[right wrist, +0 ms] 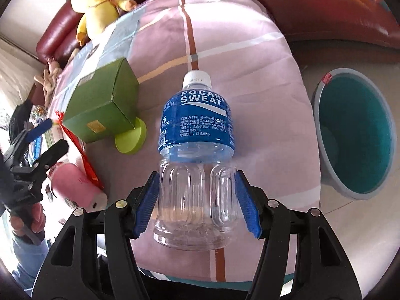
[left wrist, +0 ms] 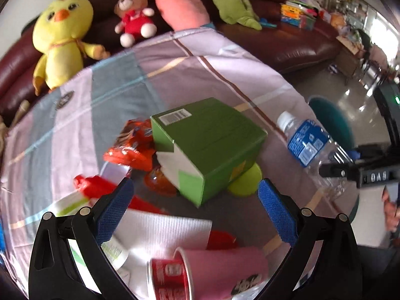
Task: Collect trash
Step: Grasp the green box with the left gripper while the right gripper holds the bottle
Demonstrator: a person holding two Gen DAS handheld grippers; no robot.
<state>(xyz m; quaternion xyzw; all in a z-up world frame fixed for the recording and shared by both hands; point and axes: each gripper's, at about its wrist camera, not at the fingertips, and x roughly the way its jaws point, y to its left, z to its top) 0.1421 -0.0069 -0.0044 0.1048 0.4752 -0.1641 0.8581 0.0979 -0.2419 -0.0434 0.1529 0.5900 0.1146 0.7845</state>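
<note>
Looking along the left gripper (left wrist: 195,192), its blue-padded jaws stand wide apart around nothing, above a striped pink-and-grey cloth (left wrist: 105,92) before a maroon leather sofa (left wrist: 295,47) lined with plush toys. Beyond the jaws lies a green cardboard box (left wrist: 212,145), crumpled orange wrappers (left wrist: 132,145) to its left, a pink paper cup (left wrist: 225,270) nearer the camera.

From the right wrist, the right gripper (right wrist: 197,197) has its ribbed pads pressed on the clear base of a blue-labelled plastic bottle (right wrist: 197,135), right of the box. Only here shows the round grey bin with teal lining (right wrist: 355,135), on glossy floor beyond the cloth's right edge.
</note>
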